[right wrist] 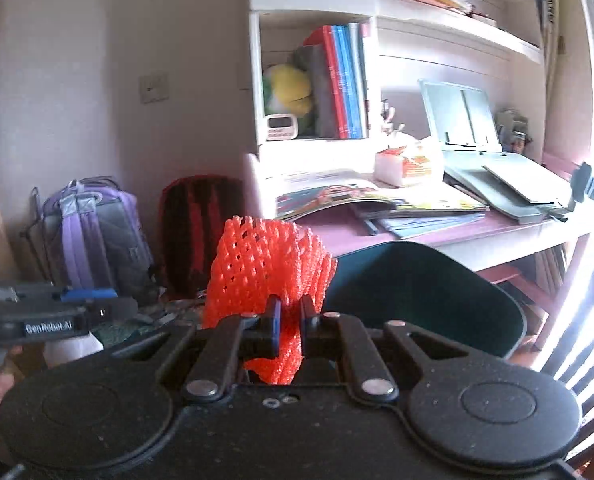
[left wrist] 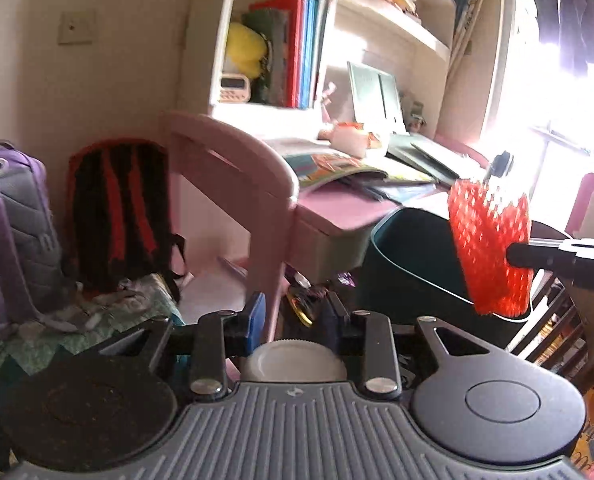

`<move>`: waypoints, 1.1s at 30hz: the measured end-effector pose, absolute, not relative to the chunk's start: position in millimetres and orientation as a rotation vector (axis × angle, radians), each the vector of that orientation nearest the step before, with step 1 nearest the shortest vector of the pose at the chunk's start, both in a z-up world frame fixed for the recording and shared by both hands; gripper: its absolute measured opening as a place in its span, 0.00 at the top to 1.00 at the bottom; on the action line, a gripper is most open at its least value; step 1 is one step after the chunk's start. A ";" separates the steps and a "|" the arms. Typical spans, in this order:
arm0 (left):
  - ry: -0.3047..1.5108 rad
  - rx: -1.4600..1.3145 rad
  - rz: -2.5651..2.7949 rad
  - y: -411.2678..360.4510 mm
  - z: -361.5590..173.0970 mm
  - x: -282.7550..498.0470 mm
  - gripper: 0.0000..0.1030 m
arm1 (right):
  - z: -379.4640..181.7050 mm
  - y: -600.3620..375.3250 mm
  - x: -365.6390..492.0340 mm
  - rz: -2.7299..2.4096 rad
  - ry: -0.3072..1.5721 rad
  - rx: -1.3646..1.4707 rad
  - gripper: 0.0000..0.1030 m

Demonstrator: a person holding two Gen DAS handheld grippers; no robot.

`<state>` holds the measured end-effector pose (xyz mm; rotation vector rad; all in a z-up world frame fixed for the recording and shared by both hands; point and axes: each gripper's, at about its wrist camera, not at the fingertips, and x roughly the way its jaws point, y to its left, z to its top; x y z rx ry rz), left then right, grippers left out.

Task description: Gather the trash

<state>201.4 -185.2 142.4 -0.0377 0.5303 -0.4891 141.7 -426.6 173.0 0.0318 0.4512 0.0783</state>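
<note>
My right gripper (right wrist: pixel 289 320) is shut on an orange foam net sleeve (right wrist: pixel 269 264), held up just left of the dark green bin (right wrist: pixel 417 284). In the left wrist view the sleeve (left wrist: pixel 491 248) hangs over the bin (left wrist: pixel 409 268), with the right gripper's finger (left wrist: pixel 545 258) coming in from the right. My left gripper (left wrist: pixel 297 316) is shut on a white bottle with a ribbed white cap (left wrist: pixel 295 362), low and left of the bin. The left gripper also shows in the right wrist view (right wrist: pixel 57 312), with the white bottle (right wrist: pixel 73 348) below it.
A pink desk (right wrist: pixel 377 236) holds open books, a white bag and a folder stand. A purple backpack (right wrist: pixel 93 236) and a red-black backpack (right wrist: pixel 197 232) lean on the wall. A dark wooden chair (right wrist: pixel 577 352) stands at the right. Clutter lies under the desk.
</note>
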 end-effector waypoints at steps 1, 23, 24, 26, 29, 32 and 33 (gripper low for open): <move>0.541 -0.033 -0.499 -189.8 140.1 204.6 1.00 | 172.8 -430.3 142.6 0.071 0.451 0.031 0.93; 0.747 -0.023 -0.414 -137.3 49.4 224.8 0.98 | 152.4 -444.2 163.8 0.059 0.508 0.088 0.92; 0.751 -0.020 -0.407 -129.8 46.7 223.8 0.98 | 152.9 -441.5 164.5 0.061 0.510 0.089 0.92; 0.761 -0.016 -0.396 -117.2 42.5 223.1 0.97 | 154.0 -435.5 166.4 0.066 0.513 0.084 0.92; 0.772 -0.020 -0.370 -96.7 32.2 222.0 0.94 | 154.8 -425.8 170.8 0.076 0.518 0.078 0.92; 0.801 -0.021 -0.343 -77.6 18.8 224.8 0.86 | 153.5 -413.3 177.8 0.092 0.529 0.068 0.92; 0.807 -0.018 -0.336 -71.7 14.2 224.9 0.79 | 152.5 -407.9 181.0 0.101 0.534 0.065 0.92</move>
